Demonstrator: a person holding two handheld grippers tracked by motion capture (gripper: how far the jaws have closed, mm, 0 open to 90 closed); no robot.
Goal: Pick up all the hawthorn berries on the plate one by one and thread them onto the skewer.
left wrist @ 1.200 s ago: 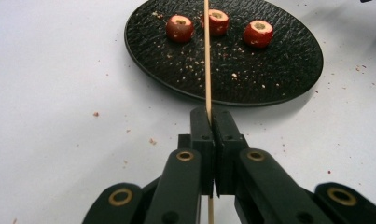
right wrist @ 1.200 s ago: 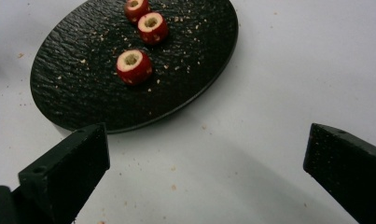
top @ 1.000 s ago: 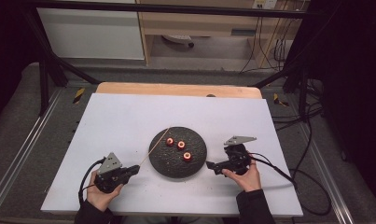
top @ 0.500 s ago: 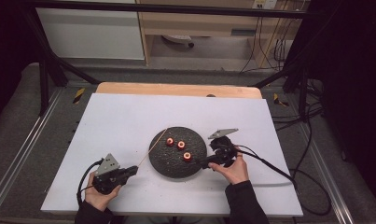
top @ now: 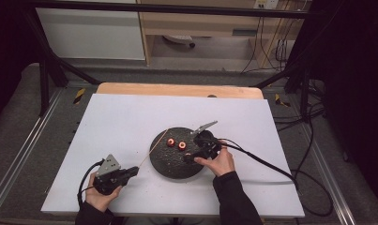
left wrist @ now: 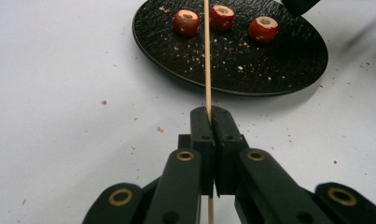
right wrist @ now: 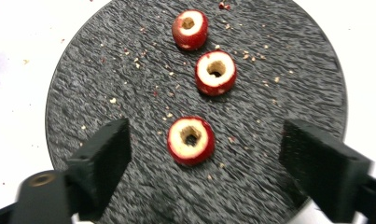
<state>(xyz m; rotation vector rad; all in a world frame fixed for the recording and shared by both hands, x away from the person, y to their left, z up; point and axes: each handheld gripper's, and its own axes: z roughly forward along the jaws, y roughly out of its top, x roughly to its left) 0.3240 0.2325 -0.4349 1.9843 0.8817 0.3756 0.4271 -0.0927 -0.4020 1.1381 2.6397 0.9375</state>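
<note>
reaching in over the right side of a round black plate (top: 170, 166), the right gripper (right wrist: 202, 154) stands with its jaws apart on either side of a cored red fruit piece (right wrist: 191, 140), pads clear of it; the jaws have just been closing. two more cored pieces, a middle piece (right wrist: 216, 72) and a far piece (right wrist: 190, 29), lie in a row beyond it in the right gripper view, each with a pale cut face and a hole through its centre, well apart from one another. crumbs are scattered over the plate's dark textured surface. at the near left of the white table (top: 130, 117), the left gripper (left wrist: 210, 114) has its jaws pressed together on a thin wooden skewer (left wrist: 206, 56), which runs from the jaws up and to the right until its tip lies over the plate's left edge, close to the fruit. in the high view the left gripper (top: 132, 169) rests by the table's near edge, the right gripper (top: 186, 158) over the plate.
</note>
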